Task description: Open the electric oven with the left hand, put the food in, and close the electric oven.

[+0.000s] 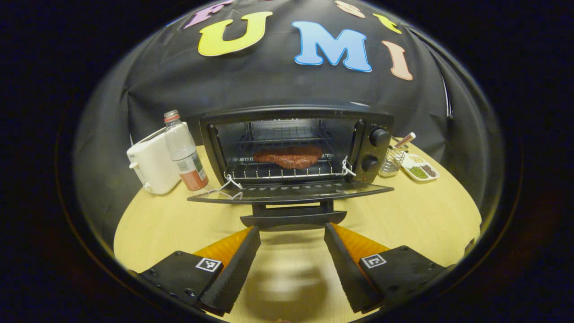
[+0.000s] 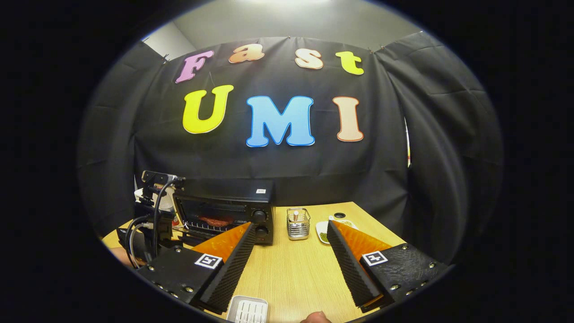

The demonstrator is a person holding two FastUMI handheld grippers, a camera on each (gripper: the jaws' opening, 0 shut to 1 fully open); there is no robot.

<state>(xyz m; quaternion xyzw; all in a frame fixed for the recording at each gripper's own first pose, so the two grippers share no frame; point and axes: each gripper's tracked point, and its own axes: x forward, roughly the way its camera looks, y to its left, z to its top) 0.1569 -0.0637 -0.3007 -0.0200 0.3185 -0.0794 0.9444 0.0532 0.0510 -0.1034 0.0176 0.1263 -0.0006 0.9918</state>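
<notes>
The black electric oven (image 1: pixel 376 123) stands at the back of the table with its door (image 1: pixel 291 193) folded down flat. A brown piece of meat (image 1: pixel 289 156) lies on the wire rack inside. My left gripper (image 1: pixel 292 231) is open just in front of the door's handle (image 1: pixel 293 219), fingertips on either side of it and nothing held. In the right gripper view the oven (image 2: pixel 224 190) is at the left with the meat (image 2: pixel 217 220) inside. My right gripper (image 2: pixel 290 229) is open and empty, well back from the oven. The left gripper's body and cables (image 2: pixel 150 220) sit before the oven.
A white toaster (image 1: pixel 152 166) and a plastic bottle (image 1: pixel 184 152) stand left of the oven. A wire basket (image 1: pixel 393 159) and a white dish of spices (image 1: pixel 420 168) are to its right. A white ridged tray (image 2: pixel 248 309) lies near the table's front edge.
</notes>
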